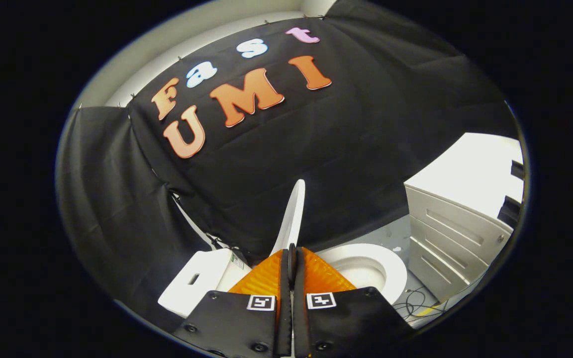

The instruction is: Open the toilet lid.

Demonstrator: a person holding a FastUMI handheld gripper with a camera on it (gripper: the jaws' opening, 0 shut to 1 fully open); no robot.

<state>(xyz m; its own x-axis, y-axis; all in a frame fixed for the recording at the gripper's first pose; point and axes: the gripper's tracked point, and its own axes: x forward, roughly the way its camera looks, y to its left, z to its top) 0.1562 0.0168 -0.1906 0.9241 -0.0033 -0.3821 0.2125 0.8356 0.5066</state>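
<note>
The white toilet lid [292, 214] stands raised, nearly upright and edge-on, rising straight up from my fingertips. My gripper [291, 254] is shut, with the lid's lower edge pinched between the two fingers. To the right of the fingers the white seat and open bowl [368, 268] are uncovered. The white tank [197, 283] lies to the left of the fingers, against the black cloth wall.
A white drawer cabinet [458, 233] stands close to the right of the bowl. Loose cables [416, 304] lie on the grey floor between bowl and cabinet. The black cloth wall [316, 149] hangs right behind the lid.
</note>
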